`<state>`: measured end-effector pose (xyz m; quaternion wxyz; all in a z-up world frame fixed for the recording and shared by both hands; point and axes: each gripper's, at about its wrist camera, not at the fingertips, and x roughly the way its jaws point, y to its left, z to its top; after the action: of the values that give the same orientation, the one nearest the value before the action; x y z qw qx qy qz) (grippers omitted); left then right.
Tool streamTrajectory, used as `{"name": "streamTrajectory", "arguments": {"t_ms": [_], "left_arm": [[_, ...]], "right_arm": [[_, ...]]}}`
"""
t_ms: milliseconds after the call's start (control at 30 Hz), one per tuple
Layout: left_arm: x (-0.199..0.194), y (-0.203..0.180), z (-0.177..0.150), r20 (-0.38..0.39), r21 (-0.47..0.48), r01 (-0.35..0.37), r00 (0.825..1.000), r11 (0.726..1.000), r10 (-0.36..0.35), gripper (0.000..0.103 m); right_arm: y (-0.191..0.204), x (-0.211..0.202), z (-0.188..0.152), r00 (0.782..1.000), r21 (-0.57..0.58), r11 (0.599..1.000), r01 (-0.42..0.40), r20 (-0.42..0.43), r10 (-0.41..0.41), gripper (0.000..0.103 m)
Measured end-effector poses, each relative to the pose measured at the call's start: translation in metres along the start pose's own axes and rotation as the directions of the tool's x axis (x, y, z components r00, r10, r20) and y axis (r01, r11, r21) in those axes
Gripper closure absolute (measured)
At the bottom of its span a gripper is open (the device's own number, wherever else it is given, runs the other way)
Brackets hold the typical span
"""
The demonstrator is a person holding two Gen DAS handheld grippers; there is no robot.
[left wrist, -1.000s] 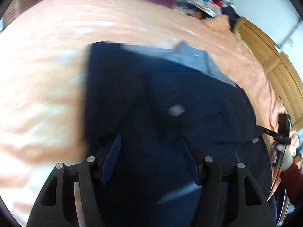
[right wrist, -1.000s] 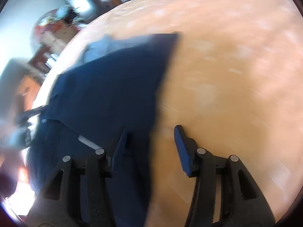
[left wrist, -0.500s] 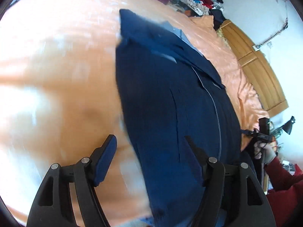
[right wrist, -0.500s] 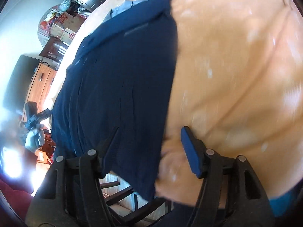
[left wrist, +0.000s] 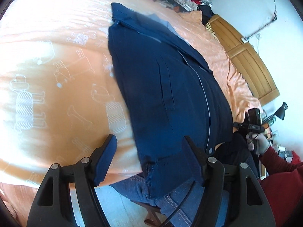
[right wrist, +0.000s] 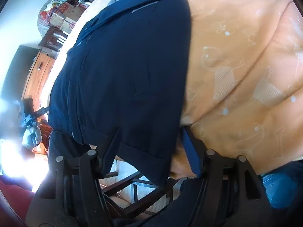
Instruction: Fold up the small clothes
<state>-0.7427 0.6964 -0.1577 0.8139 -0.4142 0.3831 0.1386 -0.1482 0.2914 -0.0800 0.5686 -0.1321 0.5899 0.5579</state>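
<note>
Navy blue cloth garment [left wrist: 166,87] flat on orange patterned bedspread [left wrist: 56,71], hem overhanging bedspread edge, left gripper [left wrist: 149,143] and right gripper [right wrist: 149,134] fingers apart at hem, nothing clamped

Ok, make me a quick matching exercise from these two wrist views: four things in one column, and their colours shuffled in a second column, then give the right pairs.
Things:
1. garment spread on the bed
2. bedspread
3. sleeve of the person, in the left wrist view
4. headboard

Colours:
A. dark red
B. light brown wood
C. navy blue
D. pale orange with white printed figures

Pairs: 1-C, 2-D, 3-A, 4-B

Both the left gripper and the right gripper are open at the garment's near edge.
</note>
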Motion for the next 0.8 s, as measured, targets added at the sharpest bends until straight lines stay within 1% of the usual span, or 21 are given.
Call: {"name": "streamTrajectory", "arguments": {"t_ms": [33, 67, 100, 167, 200, 300, 433, 500, 600, 733, 767, 800], "left_arm": [[0.0, -0.001, -0.002, -0.001, 0.007, -0.001, 1.0, 1.0, 0.001, 0.032], [0.0, -0.001, -0.003, -0.001, 0.01, 0.004, 1.0, 1.0, -0.004, 0.037], [0.002, -0.003, -0.003, -0.005, 0.014, 0.017, 1.0, 1.0, -0.017, 0.05], [0.007, -0.008, -0.005, -0.024, 0.031, 0.013, 1.0, 0.999, -0.012, 0.056], [0.011, -0.009, -0.008, -0.038, 0.034, 0.001, 0.999, 0.999, 0.001, 0.057], [0.021, -0.004, -0.014, -0.059, 0.016, -0.001, 0.998, 1.0, 0.002, 0.057], [0.021, -0.003, -0.014, -0.033, -0.001, 0.022, 0.999, 1.0, -0.022, 0.058], [0.021, -0.001, -0.016, -0.029, -0.009, 0.047, 0.998, 0.999, -0.047, 0.058], [0.021, -0.002, -0.019, -0.023, -0.011, 0.061, 0.998, 0.998, -0.061, 0.058], [0.024, -0.005, -0.017, -0.026, -0.001, 0.069, 0.997, 0.998, -0.069, 0.058], [0.026, -0.006, -0.017, -0.027, -0.001, 0.07, 0.997, 0.998, -0.07, 0.058], [0.028, -0.006, -0.015, -0.027, -0.002, 0.075, 0.997, 0.997, -0.075, 0.062]], "right_arm": [[0.001, 0.001, 0.0, 1.0, -0.001, 1.0, 0.004, -0.001, -0.004, 0.038], [0.003, 0.002, 0.0, 1.0, -0.001, 1.0, 0.004, -0.003, -0.004, 0.038], [0.004, 0.002, 0.0, 1.0, -0.005, 1.0, 0.003, -0.008, -0.003, 0.038], [0.01, 0.003, -0.002, 1.0, -0.019, 1.0, 0.008, -0.015, -0.009, 0.038], [0.012, 0.005, -0.003, 1.0, -0.029, 1.0, 0.011, -0.021, -0.012, 0.038], [0.014, 0.012, -0.002, 0.999, -0.029, 0.999, 0.025, -0.026, -0.026, 0.038], [0.017, 0.015, -0.001, 0.998, -0.036, 0.998, 0.044, -0.044, -0.046, 0.038], [0.02, 0.014, -0.002, 0.997, -0.052, 0.997, 0.056, -0.051, -0.059, 0.038], [0.017, 0.014, -0.004, 0.997, -0.049, 0.997, 0.062, -0.053, -0.064, 0.04], [0.017, 0.016, -0.004, 0.997, -0.038, 0.998, 0.041, -0.06, -0.044, 0.038], [0.018, 0.019, -0.003, 0.997, -0.04, 0.998, 0.038, -0.072, -0.041, 0.039], [0.019, 0.02, -0.002, 0.996, -0.045, 0.998, 0.044, -0.077, -0.047, 0.051]]}}
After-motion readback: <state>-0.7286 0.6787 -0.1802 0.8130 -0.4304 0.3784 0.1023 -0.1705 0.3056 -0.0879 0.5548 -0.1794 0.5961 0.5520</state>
